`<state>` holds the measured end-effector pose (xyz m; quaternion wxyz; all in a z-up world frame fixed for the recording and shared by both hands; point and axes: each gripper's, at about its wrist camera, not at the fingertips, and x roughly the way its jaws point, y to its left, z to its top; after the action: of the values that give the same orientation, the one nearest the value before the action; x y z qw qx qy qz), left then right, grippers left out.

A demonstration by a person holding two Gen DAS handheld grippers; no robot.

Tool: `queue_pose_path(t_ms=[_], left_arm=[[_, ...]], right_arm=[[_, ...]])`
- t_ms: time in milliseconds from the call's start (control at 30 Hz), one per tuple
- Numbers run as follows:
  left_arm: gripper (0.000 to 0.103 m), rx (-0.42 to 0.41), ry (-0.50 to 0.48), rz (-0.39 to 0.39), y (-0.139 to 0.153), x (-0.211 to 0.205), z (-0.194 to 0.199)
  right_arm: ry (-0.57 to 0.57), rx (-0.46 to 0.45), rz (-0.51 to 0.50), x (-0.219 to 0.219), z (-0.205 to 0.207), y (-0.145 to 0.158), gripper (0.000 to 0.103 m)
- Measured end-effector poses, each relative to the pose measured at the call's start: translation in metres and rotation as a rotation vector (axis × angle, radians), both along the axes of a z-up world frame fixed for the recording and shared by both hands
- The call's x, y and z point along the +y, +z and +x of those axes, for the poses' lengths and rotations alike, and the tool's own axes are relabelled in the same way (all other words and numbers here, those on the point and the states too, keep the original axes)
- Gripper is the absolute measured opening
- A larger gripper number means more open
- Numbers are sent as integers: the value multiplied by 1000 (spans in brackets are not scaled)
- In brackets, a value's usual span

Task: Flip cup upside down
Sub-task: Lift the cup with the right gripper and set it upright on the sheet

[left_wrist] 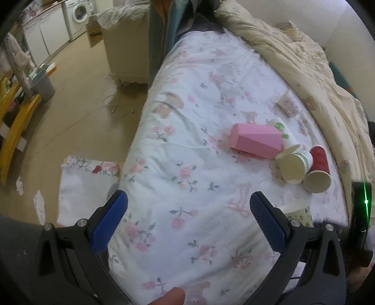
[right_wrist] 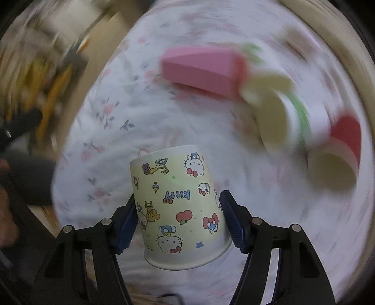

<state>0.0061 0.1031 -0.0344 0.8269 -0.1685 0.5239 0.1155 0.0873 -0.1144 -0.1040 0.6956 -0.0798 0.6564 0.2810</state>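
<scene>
At the far left a washing machine stands across the floor, with a folded floral cloth lying beside the bed. The left gripper hangs over the flowered sheet, its jaws spread wide with nothing between them. Further right on the bed lie a pink faceted cup, a green-striped paper cup and a red paper cup, all on their sides and close together. The right gripper has its jaws pinching the Hello Kitty cup by the sides (rim downward, base up, print upside down), tilted slightly above the blurred sheet.
</scene>
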Motion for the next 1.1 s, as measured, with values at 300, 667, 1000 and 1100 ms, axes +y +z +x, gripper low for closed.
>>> queue_pose_path(t_ms=[300, 667, 1000, 1100], left_arm=[[103, -21, -63, 21, 4, -29, 1], [103, -24, -109, 92, 3, -45, -1], [103, -21, -110, 100, 1, -47, 0], [103, -17, -106, 96, -1, -48, -1]], right_arm=[[-599, 225, 238, -84, -48, -31, 69], [-642, 230, 173, -69, -39, -66, 71], [-595, 257, 183, -68, -38, -60, 94], [-558, 231, 167, -71, -40, -46, 94]])
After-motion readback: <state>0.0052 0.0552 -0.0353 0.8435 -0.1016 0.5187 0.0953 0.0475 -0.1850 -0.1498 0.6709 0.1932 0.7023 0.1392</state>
